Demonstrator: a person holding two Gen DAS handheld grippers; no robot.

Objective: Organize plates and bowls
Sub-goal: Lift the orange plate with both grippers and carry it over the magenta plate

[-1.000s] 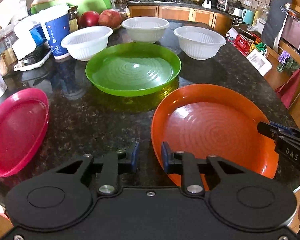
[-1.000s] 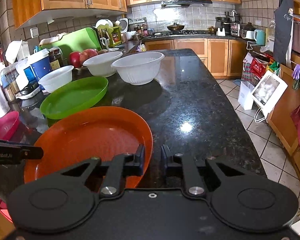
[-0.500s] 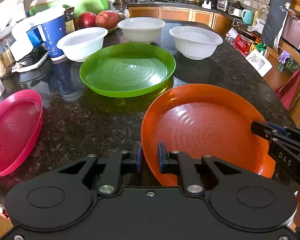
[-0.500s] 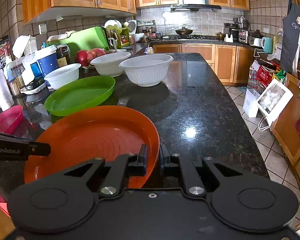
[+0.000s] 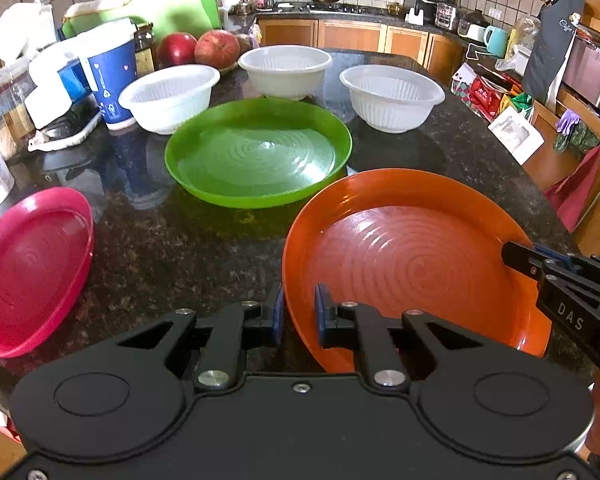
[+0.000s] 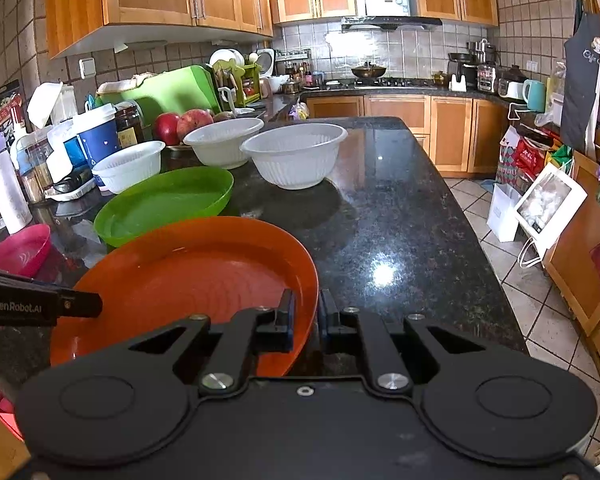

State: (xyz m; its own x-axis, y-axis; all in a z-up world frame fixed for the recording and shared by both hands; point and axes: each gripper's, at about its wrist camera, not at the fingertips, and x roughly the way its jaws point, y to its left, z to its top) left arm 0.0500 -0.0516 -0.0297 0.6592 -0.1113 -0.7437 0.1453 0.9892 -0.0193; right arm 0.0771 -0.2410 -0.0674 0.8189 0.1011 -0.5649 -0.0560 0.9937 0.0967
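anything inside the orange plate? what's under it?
The orange plate holds nothing; only its ribbed bottom shows. The left tool and right tool pinch its rim on opposite sides. Beneath it, the dark granite counter is visible only around it; directly underneath is hidden.

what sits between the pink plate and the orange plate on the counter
Nothing: in the left wrist view only bare dark granite counter lies between the pink plate and the orange plate. The green plate sits farther back, outside that stretch.
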